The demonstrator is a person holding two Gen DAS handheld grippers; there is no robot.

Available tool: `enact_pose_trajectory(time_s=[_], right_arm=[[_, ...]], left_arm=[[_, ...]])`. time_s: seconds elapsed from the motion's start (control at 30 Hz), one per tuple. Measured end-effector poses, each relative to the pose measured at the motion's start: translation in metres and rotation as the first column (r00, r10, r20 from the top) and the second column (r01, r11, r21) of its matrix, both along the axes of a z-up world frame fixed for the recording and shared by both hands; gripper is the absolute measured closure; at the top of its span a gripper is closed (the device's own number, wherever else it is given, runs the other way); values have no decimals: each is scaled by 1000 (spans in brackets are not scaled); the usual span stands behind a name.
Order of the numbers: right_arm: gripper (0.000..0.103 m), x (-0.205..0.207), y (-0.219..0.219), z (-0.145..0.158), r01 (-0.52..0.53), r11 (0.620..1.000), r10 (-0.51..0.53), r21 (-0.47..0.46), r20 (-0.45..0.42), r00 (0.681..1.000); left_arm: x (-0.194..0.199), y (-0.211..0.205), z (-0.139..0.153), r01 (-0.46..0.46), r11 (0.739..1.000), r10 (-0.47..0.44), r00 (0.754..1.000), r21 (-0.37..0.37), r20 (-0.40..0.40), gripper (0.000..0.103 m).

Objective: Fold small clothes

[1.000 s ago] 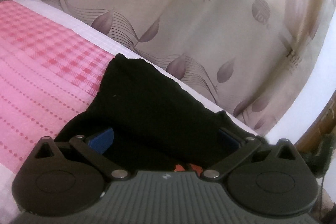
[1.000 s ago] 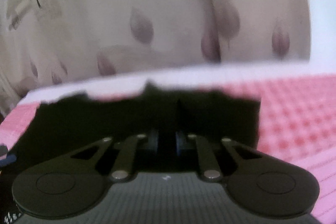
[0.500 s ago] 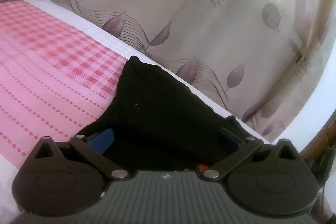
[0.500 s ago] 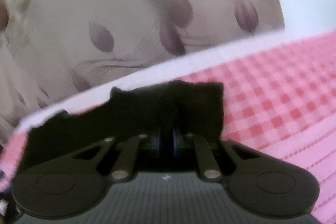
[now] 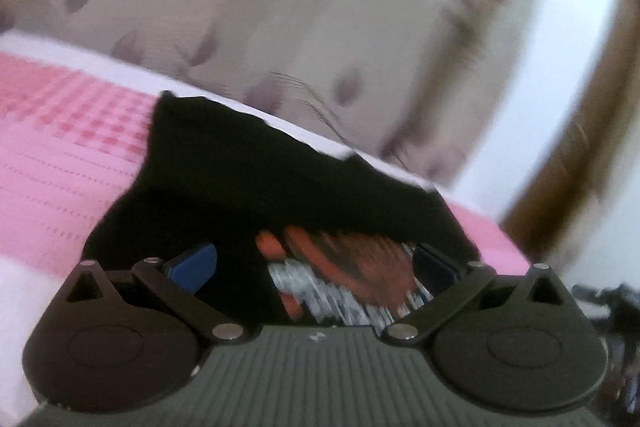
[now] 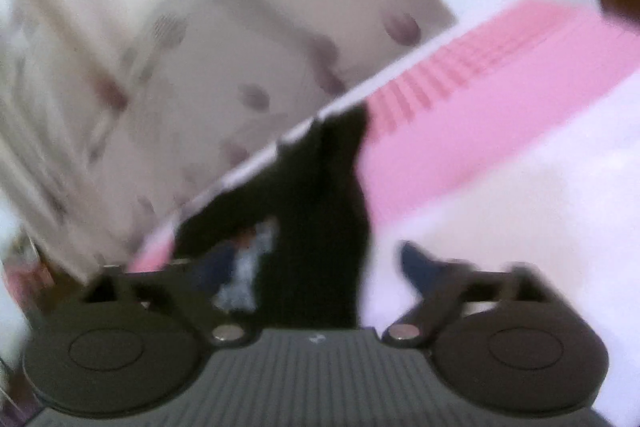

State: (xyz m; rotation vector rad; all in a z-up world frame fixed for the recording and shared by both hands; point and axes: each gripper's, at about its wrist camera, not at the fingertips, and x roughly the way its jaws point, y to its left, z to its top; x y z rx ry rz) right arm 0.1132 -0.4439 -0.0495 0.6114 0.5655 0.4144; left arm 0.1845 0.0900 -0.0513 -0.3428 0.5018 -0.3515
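A small black garment (image 5: 248,167) lies on the pink bed cover (image 5: 60,155), its red and white print (image 5: 352,267) showing at the near edge. My left gripper (image 5: 314,259) stands open right at that edge, with its blue pads (image 5: 196,263) wide apart on either side of the print. The right wrist view is blurred. In it the same black garment (image 6: 320,207) runs up between the fingers of my right gripper (image 6: 316,263). Its jaws are opening, and the pads (image 6: 416,263) stand clear of the cloth.
A beige curtain with a leaf pattern (image 5: 280,7) hangs just behind the far edge of the bed. A white wall and a brown wooden frame (image 5: 580,131) stand at the right. Pink and white bedding (image 6: 500,87) stretches to the right of the garment.
My right gripper, shut on the black cloth before, has swung sideways, rolled and let go, its fingers now wide. The left gripper shifted, and far more of the red and white print shows.
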Motion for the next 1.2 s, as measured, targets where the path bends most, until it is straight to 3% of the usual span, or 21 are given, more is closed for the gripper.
enact_pose_trajectory(time_s=[0.07,0.17,0.33,0.4,0.57,0.6,0.63,0.7,0.73,0.8,0.93,0.97,1.03,1.13,1.2], right_arm=[[7,-39,1,-4,2,997,-1,-82,7,1000],[7,-78,-4,-19,-5,997,4,-72,-10,1000],[8,-98,10,-34,-34,994,34,-106,-4,999],[8,-101,23,-33,-53,984,55,-171,8,998],[10,-107,47,-31,-101,970,107,-222,17,994],[11,-109,49,-32,-98,969,106,-228,22,994],[16,-110,50,-32,-95,969,103,-226,24,994],[31,-110,49,-33,-84,973,91,-214,23,996],[38,-108,47,-34,-79,976,84,-204,17,996],[42,-106,41,-35,-74,982,76,-174,5,997],[45,-107,33,-38,-83,986,84,-148,1,996],[45,-107,33,-38,-86,986,87,-142,0,996],[43,-106,27,-40,-85,992,85,-96,-9,996],[36,-102,16,-47,-81,996,82,25,-30,996],[36,-100,13,-48,-90,995,92,47,-31,995]], left_arm=[[-34,0,3,61,998,-62,998,34,7,0],[-83,10,4,96,995,-97,995,24,34,0],[-136,29,-1,143,989,-142,990,33,-14,1],[-150,39,-4,145,989,-143,988,30,-52,1],[-175,74,-21,135,987,-151,968,-91,-199,18],[-179,83,-27,113,986,-137,965,-119,-224,31],[-182,89,-30,95,985,-126,965,-142,-231,39],[-183,98,-36,81,981,-125,960,-179,-250,44],[-183,99,-39,82,979,-128,959,-187,-252,44],[-184,97,-38,93,983,-130,962,-161,-240,43],[-192,97,-29,82,987,-112,969,-141,-220,34],[-196,101,-27,66,988,-95,973,-143,-210,24],[-205,106,-22,20,997,-34,980,-75,-198,3],[-204,110,-26,20,999,-27,980,-37,-198,5],[-195,107,-32,36,998,-46,970,-43,-240,6]])
